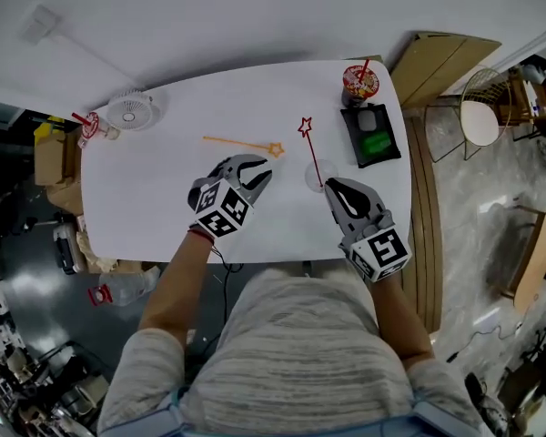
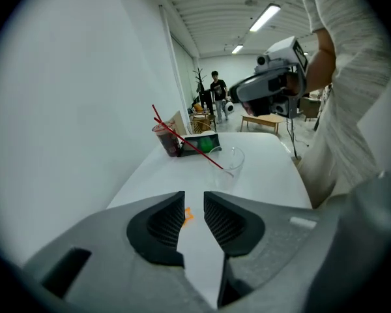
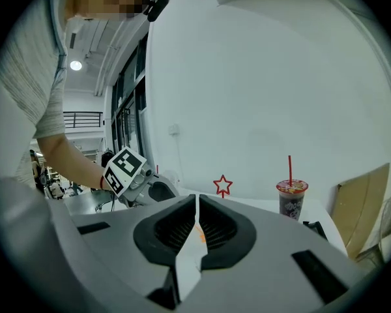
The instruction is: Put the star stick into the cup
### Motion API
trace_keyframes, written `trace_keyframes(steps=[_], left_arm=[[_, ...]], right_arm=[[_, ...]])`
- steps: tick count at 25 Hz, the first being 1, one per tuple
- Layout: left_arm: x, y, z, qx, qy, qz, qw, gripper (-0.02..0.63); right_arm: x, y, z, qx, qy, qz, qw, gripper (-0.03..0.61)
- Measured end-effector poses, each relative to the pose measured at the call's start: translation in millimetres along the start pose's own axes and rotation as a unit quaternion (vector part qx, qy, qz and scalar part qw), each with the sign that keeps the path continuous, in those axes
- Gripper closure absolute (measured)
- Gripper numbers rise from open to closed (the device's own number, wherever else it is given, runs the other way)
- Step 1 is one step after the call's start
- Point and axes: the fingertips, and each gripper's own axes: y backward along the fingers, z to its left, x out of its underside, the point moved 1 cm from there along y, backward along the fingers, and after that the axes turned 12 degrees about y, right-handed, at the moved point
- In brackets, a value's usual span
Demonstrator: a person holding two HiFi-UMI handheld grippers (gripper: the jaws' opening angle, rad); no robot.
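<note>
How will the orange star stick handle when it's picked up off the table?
The orange stick looks very thin and long, so it is probably light and may flex a little. It lies flat on the table, so pinching it could be fiddly. Its flat star end probably stops it rolling.

Head overhead; gripper views (seemingly low) share table point(image 1: 164, 198).

The jaws of our left gripper point(image 2: 194, 201) stand slightly apart, empty; through the gap we glimpse an orange stick point(image 2: 188, 215) on the white table point(image 2: 267, 175). Beyond, a red stick point(image 2: 189, 143) leans in the clear cup point(image 2: 233, 160), our right gripper point(image 2: 240, 96) hovering above.
</note>
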Motion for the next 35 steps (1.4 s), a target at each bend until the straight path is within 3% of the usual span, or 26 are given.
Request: trace_keyframes(steps=[7, 23, 35], left_arm=[[29.1, -29.5, 14.2, 0.026, -0.045, 0.062, 0.9968, 0.526], [73.1, -87.5, 48.1, 0.052, -0.124, 0.165, 0.9771, 0.526], [93.2, -113.4, 60.9, 0.077, -0.145, 0.214, 0.9628, 0.526]], right_arm=[[1.2, 0.5, -6.3, 0.024, 0.006, 0.009, 1.000, 0.558], [15.9, 3.7, -18.5, 0.061, -0.007, 0.035, 0.998, 0.558], [22.4, 3.8, -26.9, 0.068, -0.012, 0.050, 0.996, 0.558]])
